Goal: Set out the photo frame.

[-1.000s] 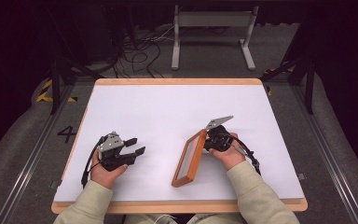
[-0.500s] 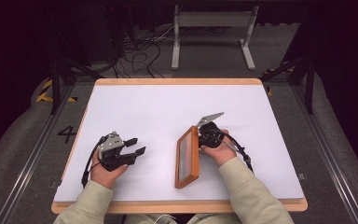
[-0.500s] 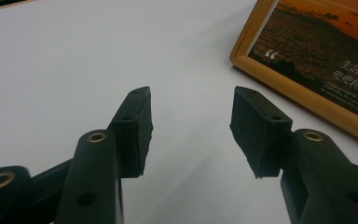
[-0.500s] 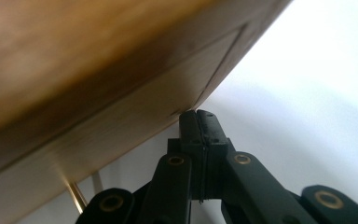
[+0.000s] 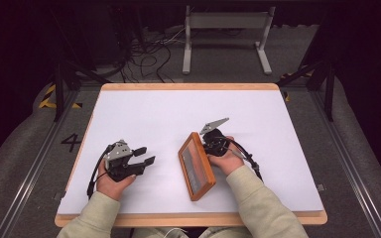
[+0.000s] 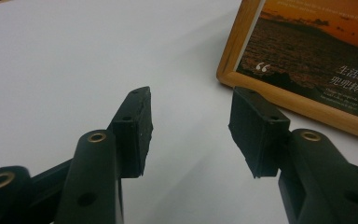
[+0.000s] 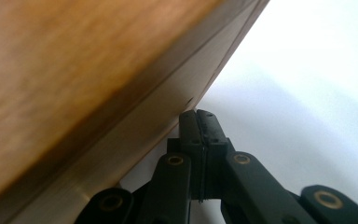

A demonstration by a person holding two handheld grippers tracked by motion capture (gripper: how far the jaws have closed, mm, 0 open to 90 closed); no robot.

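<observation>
On the white table (image 5: 144, 114), with cables (image 5: 149, 54) on the floor beyond, the wooden picture frame (image 5: 197, 166) lies between the left gripper (image 5: 141, 157), jaws apart, and the right gripper (image 5: 209, 144), jaws together against the frame's edge.

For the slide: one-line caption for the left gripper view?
Open left gripper above the white table, beside a wooden picture frame.

Both forearms wear loose beige sleeves with ribbed cuffs. The left gripper (image 5: 138, 155) is black with a grey metal plate on top and a black looping cable. The right gripper (image 5: 209, 142) carries a grey three-cornered plate. Brass-ringed pivots and small screw holes mark the black jaws.
</observation>
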